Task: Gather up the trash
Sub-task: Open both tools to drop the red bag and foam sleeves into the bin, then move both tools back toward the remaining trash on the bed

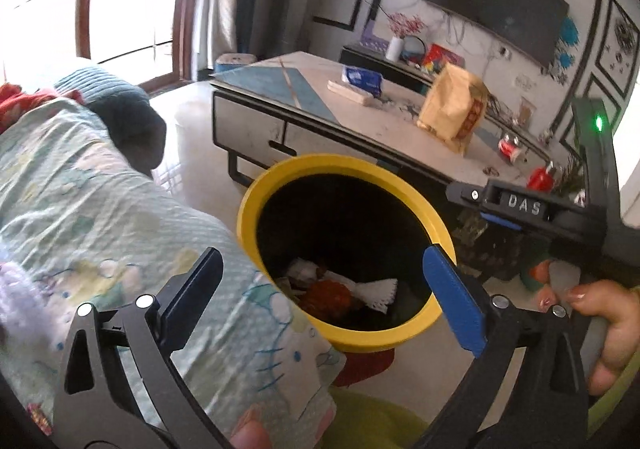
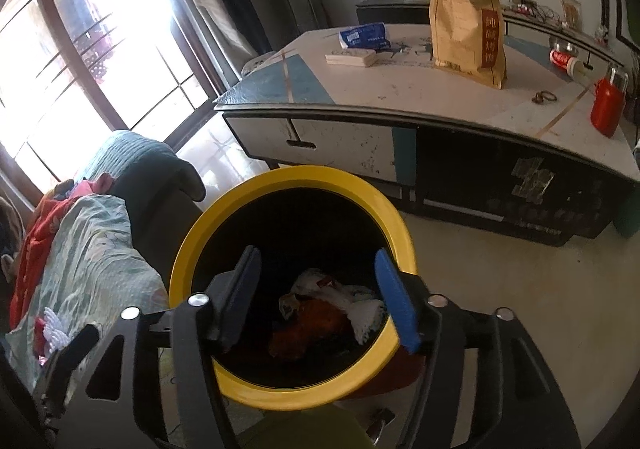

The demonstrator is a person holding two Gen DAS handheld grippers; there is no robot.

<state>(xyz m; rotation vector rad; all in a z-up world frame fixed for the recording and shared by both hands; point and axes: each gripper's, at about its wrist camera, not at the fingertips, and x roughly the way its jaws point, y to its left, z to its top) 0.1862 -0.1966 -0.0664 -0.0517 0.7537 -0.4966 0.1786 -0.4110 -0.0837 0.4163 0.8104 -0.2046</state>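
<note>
Both tongs hung over the round bin with the yellow rim and black inside [image 2: 288,397]; my right gripper [image 2: 316,293] stood released, its black finger [image 2: 240,297] and blue-padded finger [image 2: 396,305] spread apart with nothing between them; through that gap I saw the trash lying at the bottom of the bin, a crumpled white paper tissue [image 2: 360,309] beside a rumpled orange-red wrapper [image 2: 308,325], both well below the fingertips and touching neither. My left gripper [image 1: 320,289] was likewise released, jaws wide and empty; from its camera the same white tissue [image 1: 376,291] and orange-red wrapper [image 1: 328,297] lay inside the bin [image 1: 360,337], between the two fingers in the picture but down in the bin; its black finger [image 1: 192,297] stood over the pale green patterned quilt [image 1: 100,209] to the left of the bin, and its blue finger [image 1: 452,297] crossed the rim on the right. A hand [image 1: 600,325] held the handle of the right gripper at the right edge of the left view. Behind the bin stood the low white-and-blue coffee table [image 2: 400,97], bearing a tall yellow paper bag [image 2: 468,29], a blue tissue pack [image 2: 364,35] and a red bottle [image 2: 608,105].
</note>
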